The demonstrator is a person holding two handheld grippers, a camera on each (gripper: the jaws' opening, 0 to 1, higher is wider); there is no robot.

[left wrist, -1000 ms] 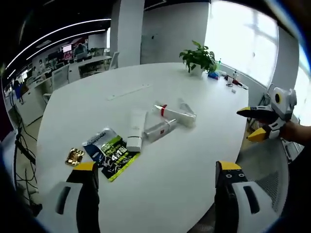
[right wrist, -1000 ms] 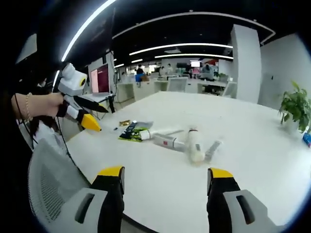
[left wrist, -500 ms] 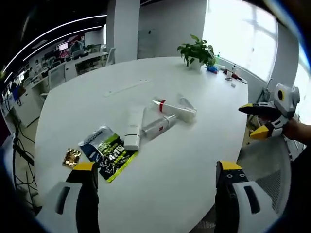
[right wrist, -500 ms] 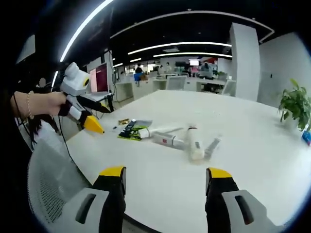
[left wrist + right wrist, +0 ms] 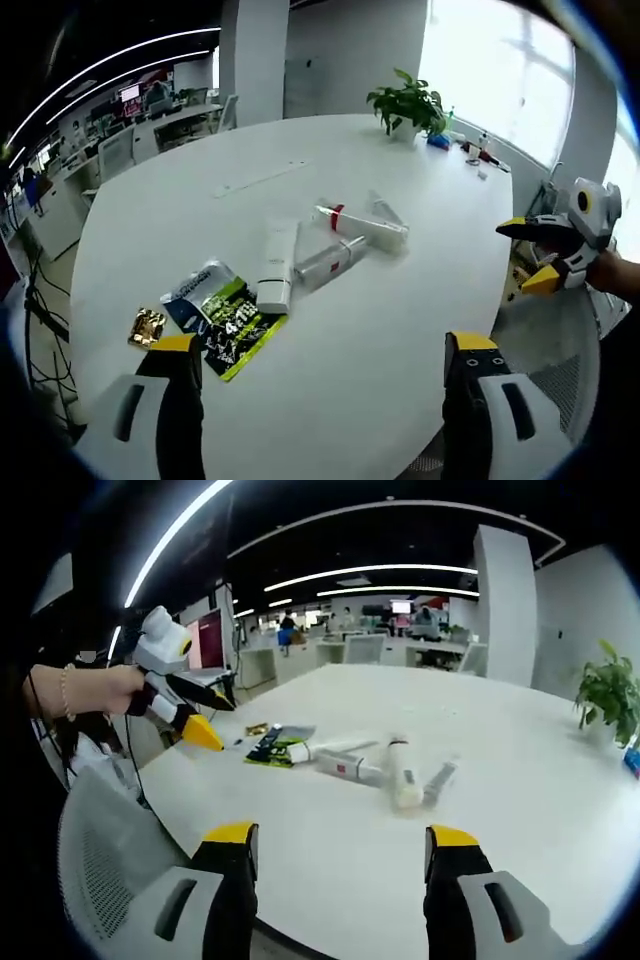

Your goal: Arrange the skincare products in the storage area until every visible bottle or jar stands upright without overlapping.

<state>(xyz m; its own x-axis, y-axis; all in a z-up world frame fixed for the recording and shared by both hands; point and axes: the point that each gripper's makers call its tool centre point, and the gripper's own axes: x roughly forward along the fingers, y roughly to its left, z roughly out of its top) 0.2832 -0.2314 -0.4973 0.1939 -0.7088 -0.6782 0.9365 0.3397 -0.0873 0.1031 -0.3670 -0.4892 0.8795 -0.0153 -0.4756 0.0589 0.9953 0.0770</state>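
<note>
Nothing stands upright yet: four skincare tubes (image 5: 330, 245) lie flat on the white table (image 5: 400, 330), while left gripper (image 5: 318, 365) and right gripper (image 5: 340, 855) hover wide apart and empty.

Print on the green-and-black sachet (image 5: 228, 320) and on the tubes (image 5: 330, 260) — too small to read in either view. The small gold packet (image 5: 147, 325) shows no legible marking. Items beside the potted plant (image 5: 408, 108) on the table's far edge are blurred beyond identification. The left gripper's (image 5: 322, 362) jaw bases — cut off by the lower edge.
</note>
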